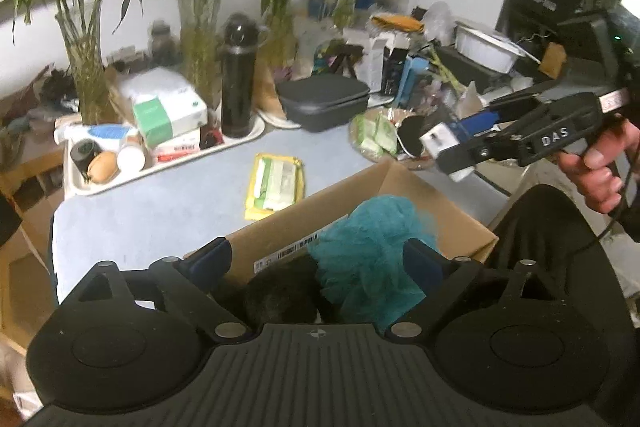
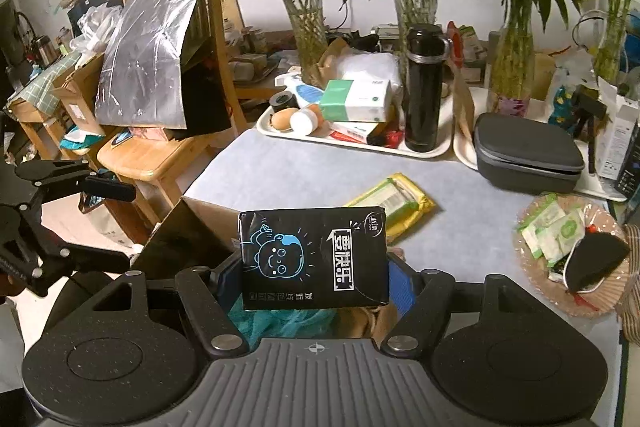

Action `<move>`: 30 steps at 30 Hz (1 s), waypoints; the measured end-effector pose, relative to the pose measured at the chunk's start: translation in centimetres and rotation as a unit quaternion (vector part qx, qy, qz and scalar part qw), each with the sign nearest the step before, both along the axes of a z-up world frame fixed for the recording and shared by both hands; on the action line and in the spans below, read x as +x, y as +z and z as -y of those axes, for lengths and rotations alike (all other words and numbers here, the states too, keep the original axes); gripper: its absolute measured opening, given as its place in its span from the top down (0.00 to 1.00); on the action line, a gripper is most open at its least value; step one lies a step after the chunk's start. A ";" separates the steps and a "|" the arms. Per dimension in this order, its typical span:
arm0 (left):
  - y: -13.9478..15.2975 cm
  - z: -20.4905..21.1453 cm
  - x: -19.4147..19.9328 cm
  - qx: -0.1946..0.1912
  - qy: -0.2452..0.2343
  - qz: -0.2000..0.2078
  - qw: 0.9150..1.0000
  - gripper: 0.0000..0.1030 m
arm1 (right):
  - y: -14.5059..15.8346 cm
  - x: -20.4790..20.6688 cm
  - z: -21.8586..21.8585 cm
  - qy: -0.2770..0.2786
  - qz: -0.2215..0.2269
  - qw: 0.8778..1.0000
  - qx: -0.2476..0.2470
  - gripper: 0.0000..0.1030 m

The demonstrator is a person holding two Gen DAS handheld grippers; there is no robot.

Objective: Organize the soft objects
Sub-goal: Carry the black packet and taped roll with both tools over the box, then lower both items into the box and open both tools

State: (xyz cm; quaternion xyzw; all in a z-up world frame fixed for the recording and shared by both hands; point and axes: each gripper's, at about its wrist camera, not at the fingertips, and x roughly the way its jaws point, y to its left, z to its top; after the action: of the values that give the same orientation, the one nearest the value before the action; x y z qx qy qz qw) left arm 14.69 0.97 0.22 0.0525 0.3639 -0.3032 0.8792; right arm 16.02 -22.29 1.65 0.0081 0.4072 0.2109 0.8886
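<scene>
Teal mesh of a bath pouf fills the cardboard box, half hiding a dark fuzzy thing beside it that is hard to make out. Over the box the left gripper stands spread and empty. The right gripper pinches a black tissue pack above the box. Beyond the box a yellow wipes pack lies on the desk.

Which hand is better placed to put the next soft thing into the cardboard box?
Right. The right gripper already grips a black tissue pack with a blue cartoon face above the open brown cardboard box. The left gripper is open and empty over the teal mesh bath sponge.
</scene>
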 end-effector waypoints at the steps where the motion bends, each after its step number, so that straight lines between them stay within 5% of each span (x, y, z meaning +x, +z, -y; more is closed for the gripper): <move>1: 0.0 0.0 -0.2 0.000 0.004 0.006 1.000 0.07 | 0.0 0.0 -0.2 0.002 0.000 1.000 0.000 0.29; 14: 0.4 -5.5 -2.2 -0.034 0.131 0.012 0.991 0.07 | -0.4 -0.1 -3.1 0.048 -0.010 0.999 -0.005 0.29; 25: -1.1 -8.5 -3.7 -0.033 0.178 -0.007 0.984 0.07 | -1.1 1.6 -8.8 0.116 -0.019 0.993 -0.009 0.28; 30: -1.7 -8.9 -4.4 -0.036 0.189 -0.014 0.981 0.07 | -1.4 2.5 -11.7 0.137 -0.006 0.990 -0.009 0.16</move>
State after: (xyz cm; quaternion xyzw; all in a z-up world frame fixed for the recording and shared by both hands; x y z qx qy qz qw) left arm 10.27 9.90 -1.50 -0.0535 0.3681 -0.1454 0.9168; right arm 18.54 -10.56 0.27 -0.0544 0.4120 0.3272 0.8487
